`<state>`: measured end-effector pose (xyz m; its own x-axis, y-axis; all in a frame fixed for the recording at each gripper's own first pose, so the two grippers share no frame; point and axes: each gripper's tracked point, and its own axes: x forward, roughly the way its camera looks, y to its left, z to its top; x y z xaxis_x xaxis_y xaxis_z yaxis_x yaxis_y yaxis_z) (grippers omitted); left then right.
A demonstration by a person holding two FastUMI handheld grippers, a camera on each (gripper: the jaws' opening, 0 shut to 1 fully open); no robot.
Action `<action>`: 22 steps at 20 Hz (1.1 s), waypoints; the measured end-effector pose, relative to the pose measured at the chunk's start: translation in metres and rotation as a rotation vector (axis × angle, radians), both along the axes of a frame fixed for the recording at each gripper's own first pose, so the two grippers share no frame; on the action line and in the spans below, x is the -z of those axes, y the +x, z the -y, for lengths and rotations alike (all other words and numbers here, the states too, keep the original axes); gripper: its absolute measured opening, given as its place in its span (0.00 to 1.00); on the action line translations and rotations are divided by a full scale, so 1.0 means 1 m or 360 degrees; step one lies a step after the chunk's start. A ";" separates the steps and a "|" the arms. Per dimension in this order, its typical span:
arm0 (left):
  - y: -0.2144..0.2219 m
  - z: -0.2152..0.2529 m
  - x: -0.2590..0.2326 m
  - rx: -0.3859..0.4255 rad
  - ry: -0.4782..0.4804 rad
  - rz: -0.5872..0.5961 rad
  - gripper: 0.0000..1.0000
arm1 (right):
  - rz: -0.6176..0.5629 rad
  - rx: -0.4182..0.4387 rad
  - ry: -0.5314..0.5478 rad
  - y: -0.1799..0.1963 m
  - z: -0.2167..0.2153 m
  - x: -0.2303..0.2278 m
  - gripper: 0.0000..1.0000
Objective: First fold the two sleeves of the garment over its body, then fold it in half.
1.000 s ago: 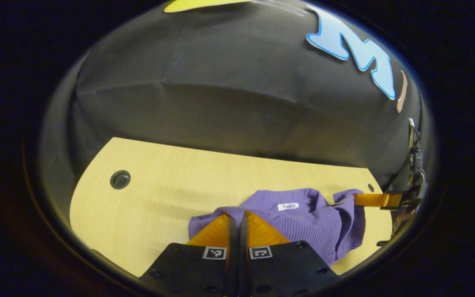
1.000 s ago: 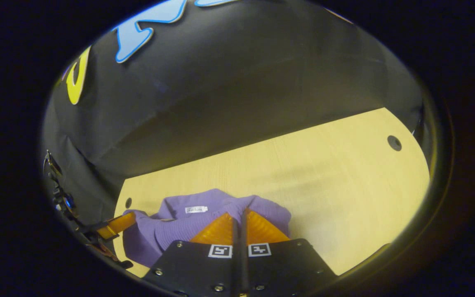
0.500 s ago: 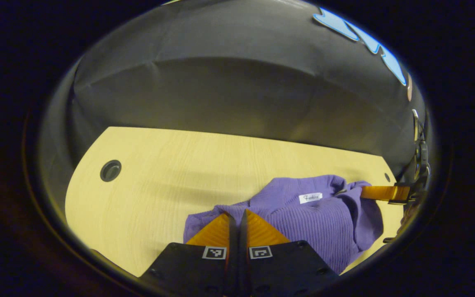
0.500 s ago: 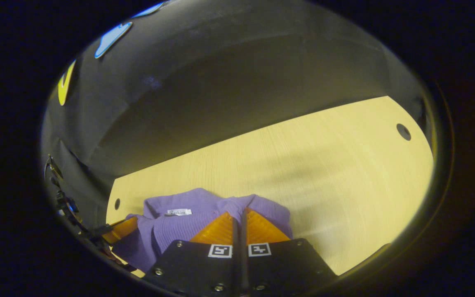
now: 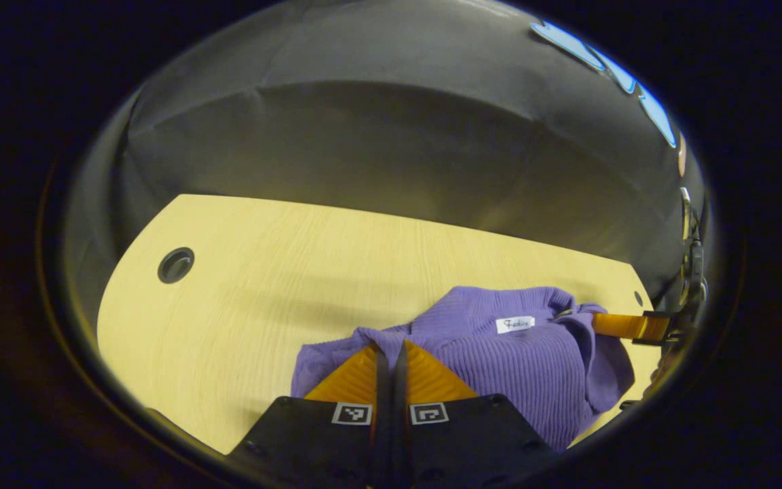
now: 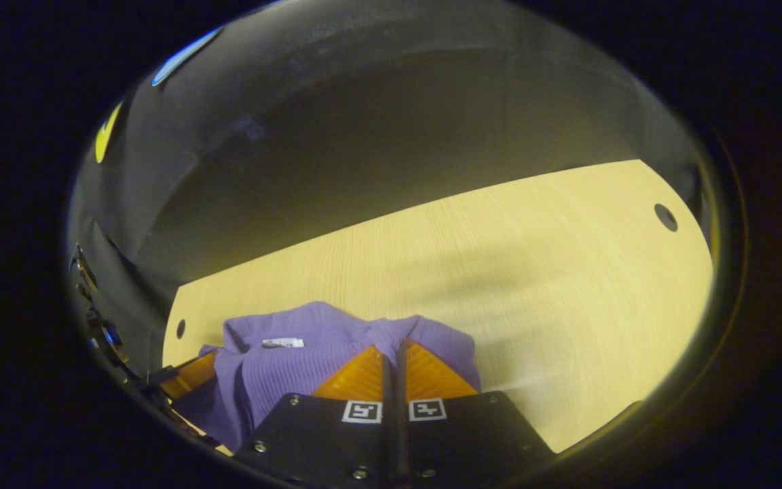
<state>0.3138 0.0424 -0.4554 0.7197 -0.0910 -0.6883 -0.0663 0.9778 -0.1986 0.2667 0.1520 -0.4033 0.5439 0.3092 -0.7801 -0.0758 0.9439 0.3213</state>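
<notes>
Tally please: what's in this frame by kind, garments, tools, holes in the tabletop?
Purple garment: 1
Tools: 2, left tool and right tool
Holes in the table: 2, one large hole, one small hole
Total: 5

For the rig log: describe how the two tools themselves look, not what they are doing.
Each tool has a black, plate-like body with small screws. The left tool and the right tool both carry two square black-and-white markers at the base of two wedge-shaped fingers that taper to a point.
</notes>
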 end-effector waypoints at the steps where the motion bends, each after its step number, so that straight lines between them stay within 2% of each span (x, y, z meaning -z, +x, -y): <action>1: 0.000 0.000 0.000 -0.0002 0.0013 0.0004 0.06 | -0.0001 0.0002 0.0004 -0.001 0.001 -0.001 0.00; 2: 0.000 0.000 -0.001 0.0004 0.0021 0.0024 0.07 | -0.0006 0.0009 0.0004 0.002 0.002 0.003 0.02; 3: 0.000 0.001 -0.001 0.0026 0.0031 0.0039 0.13 | -0.0027 0.0025 0.0015 -0.001 0.004 -0.003 0.10; 4: -0.002 0.002 -0.002 0.0051 0.0056 0.0043 0.15 | -0.0043 0.0050 0.0042 -0.001 0.005 -0.005 0.15; 5: -0.004 0.003 -0.005 0.0071 0.0083 0.0036 0.17 | -0.0044 0.0069 0.0073 -0.001 0.005 -0.008 0.28; 6: -0.003 0.005 -0.012 0.0079 0.0106 0.0068 0.21 | -0.0047 0.0070 0.0111 -0.001 0.005 -0.015 0.35; 7: -0.002 0.007 -0.022 0.0086 0.0130 0.0118 0.34 | -0.0045 0.0055 0.0133 -0.004 0.005 -0.018 0.52; 8: -0.002 0.010 -0.035 0.0101 0.0143 0.0172 0.44 | -0.0033 0.0038 0.0116 -0.006 0.010 -0.027 0.62; 9: -0.006 0.018 -0.050 0.0123 0.0127 0.0218 0.54 | -0.0003 0.0023 0.0088 -0.010 0.013 -0.034 0.79; 11: -0.015 0.025 -0.078 0.0142 0.0109 0.0276 0.75 | 0.0071 0.0000 0.0065 -0.017 0.017 -0.058 0.79; 13: -0.030 0.028 -0.109 0.0144 0.0107 0.0325 0.82 | 0.0141 -0.0014 0.0063 -0.028 0.019 -0.087 0.79; 15: -0.048 0.031 -0.140 0.0153 0.0087 0.0383 0.81 | 0.0224 -0.0031 0.0060 -0.038 0.022 -0.123 0.79; 16: -0.058 0.031 -0.156 0.0155 0.0090 0.0415 0.76 | 0.0270 -0.0046 0.0055 -0.044 0.024 -0.139 0.79; 18: -0.080 0.029 -0.187 0.0154 0.0117 0.0494 0.85 | 0.0361 -0.0073 0.0034 -0.062 0.025 -0.176 0.79; 21: -0.124 0.026 -0.229 0.0151 0.0144 0.0579 0.75 | 0.0488 -0.0118 0.0021 -0.096 0.027 -0.226 0.79; 22: -0.140 0.027 -0.243 0.0141 0.0134 0.0611 0.80 | 0.0528 -0.0137 0.0012 -0.107 0.027 -0.239 0.79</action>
<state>0.1743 0.0154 -0.2123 0.9177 -0.1191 -0.3789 0.0826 0.9903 -0.1113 0.1595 0.1250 -0.1647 0.7392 0.3702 -0.5626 -0.2565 0.9272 0.2731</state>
